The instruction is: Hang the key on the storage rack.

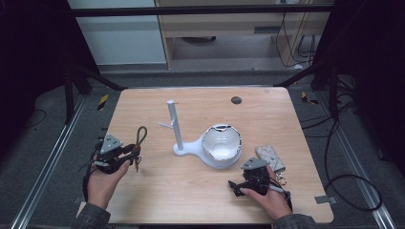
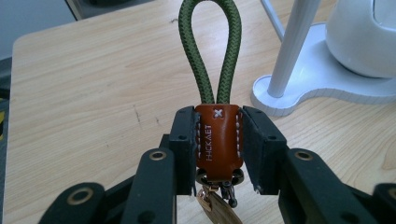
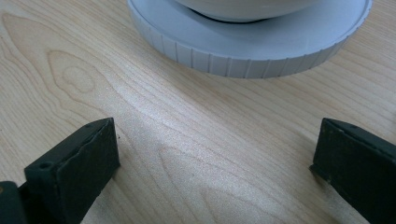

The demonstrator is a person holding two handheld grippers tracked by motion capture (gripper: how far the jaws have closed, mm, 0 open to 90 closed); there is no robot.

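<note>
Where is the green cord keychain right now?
The green cord keychain is clamped by its brown leather tab in the left gripper, at the table's left side, left of the white stand.

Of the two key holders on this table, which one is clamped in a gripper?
The green-cord key holder: the left gripper grips its brown leather tab. The beige key pouch lies untouched beside the right gripper.

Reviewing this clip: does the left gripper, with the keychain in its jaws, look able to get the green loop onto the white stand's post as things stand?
Probably yes. The left gripper is shut on the keychain, its green loop standing free, and bare table lies between it and the white stand.
</note>
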